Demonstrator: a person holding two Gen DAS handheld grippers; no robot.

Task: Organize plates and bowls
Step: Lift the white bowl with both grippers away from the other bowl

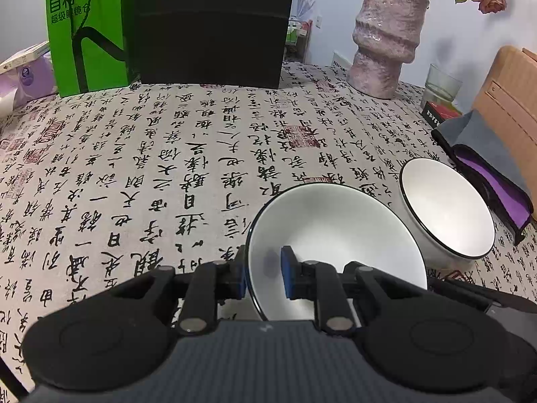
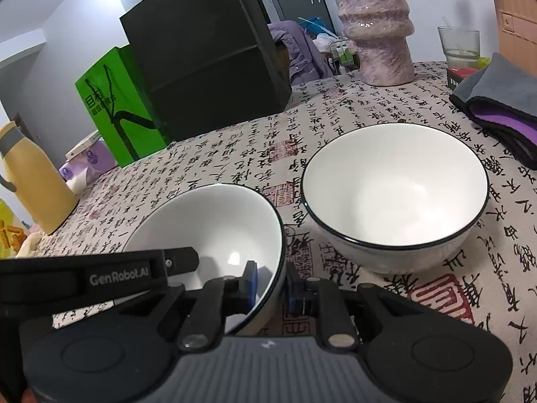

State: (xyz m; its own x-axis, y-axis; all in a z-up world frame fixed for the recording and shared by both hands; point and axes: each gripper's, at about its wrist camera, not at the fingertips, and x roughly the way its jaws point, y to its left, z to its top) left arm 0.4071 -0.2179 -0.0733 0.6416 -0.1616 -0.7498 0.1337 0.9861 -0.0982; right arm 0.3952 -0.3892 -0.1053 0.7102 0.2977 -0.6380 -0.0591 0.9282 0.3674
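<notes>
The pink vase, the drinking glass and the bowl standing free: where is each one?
pink vase (image 1: 386,40): left wrist view, on its body.
drinking glass (image 2: 458,45): right wrist view, on its side wall.
free bowl (image 2: 396,194): right wrist view, on its inner white surface.

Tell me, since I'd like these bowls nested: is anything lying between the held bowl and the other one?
Nothing visible does. Both the left gripper and the right gripper are shut on the rim of the near bowl; only bare tablecloth separates it from the empty second bowl.

Calligraphy-print table (image 2: 386,107) bears two bowls (image 2: 396,198) (white), vase (image 2: 379,33), black box (image 2: 208,53).
</notes>
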